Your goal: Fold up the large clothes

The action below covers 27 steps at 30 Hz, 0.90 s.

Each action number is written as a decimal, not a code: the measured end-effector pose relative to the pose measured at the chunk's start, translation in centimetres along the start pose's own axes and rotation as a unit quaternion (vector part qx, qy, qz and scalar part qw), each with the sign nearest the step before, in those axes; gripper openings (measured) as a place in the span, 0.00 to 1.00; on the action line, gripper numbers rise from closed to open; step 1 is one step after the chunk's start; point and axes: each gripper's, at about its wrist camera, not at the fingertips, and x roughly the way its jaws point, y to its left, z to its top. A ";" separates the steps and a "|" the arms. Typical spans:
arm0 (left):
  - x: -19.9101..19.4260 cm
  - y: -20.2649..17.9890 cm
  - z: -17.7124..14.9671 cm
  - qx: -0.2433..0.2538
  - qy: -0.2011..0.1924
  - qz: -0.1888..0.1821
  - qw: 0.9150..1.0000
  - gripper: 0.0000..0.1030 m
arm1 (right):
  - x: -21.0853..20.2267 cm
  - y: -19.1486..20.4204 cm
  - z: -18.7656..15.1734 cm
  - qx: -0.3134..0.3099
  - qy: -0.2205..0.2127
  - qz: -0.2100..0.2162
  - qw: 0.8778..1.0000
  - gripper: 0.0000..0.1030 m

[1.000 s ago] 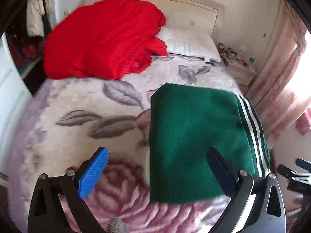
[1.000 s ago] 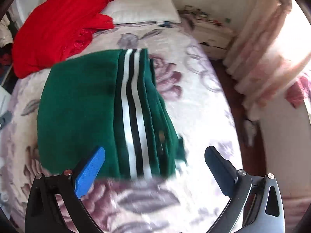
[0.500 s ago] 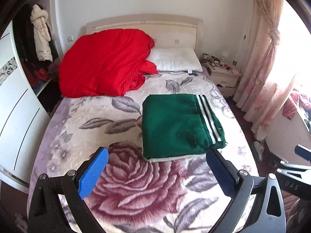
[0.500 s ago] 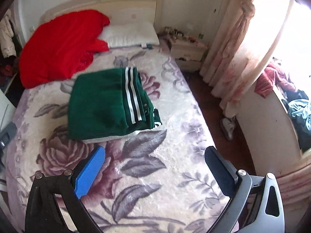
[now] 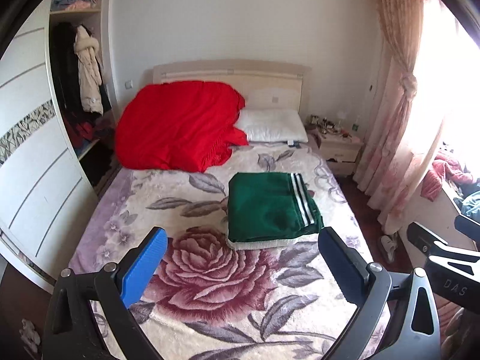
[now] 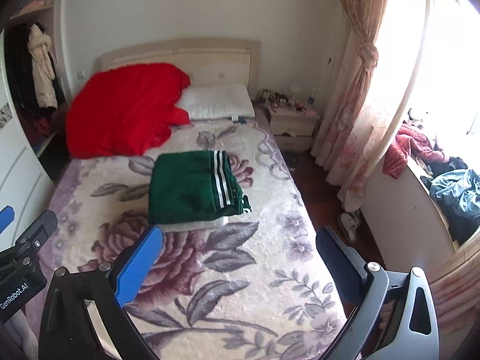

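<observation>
A green garment with white stripes [image 5: 267,207] lies folded into a neat rectangle on the flowered bedspread [image 5: 210,270], right of the bed's middle; it also shows in the right wrist view [image 6: 192,189]. My left gripper [image 5: 240,258] is open and empty, held high near the foot of the bed, well short of the garment. My right gripper [image 6: 237,258] is open and empty too, also back near the foot. The right gripper's body shows at the right edge of the left wrist view [image 5: 444,258].
A red blanket [image 5: 180,126] is heaped at the head of the bed beside a white pillow [image 5: 270,126]. A nightstand [image 5: 339,147] and pink curtains [image 5: 396,114] stand right. A wardrobe [image 5: 33,165] stands left. Slippers [image 6: 348,225] lie on the floor.
Both grippers have pulled back and up from the folded green garment toward the foot of the bed. The garment stays folded in place.
</observation>
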 end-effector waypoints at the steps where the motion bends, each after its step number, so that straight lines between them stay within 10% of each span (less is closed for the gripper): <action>1: -1.2 -0.1 0.0 -0.002 -0.004 0.002 1.000 1.00 | -1.4 -0.2 -0.2 -0.001 -0.006 0.003 1.000 1.00; 27: -9.7 -1.3 -0.5 -0.022 -0.001 0.022 1.000 1.00 | -17.7 -4.5 -0.3 -0.014 -0.059 0.043 0.997 1.00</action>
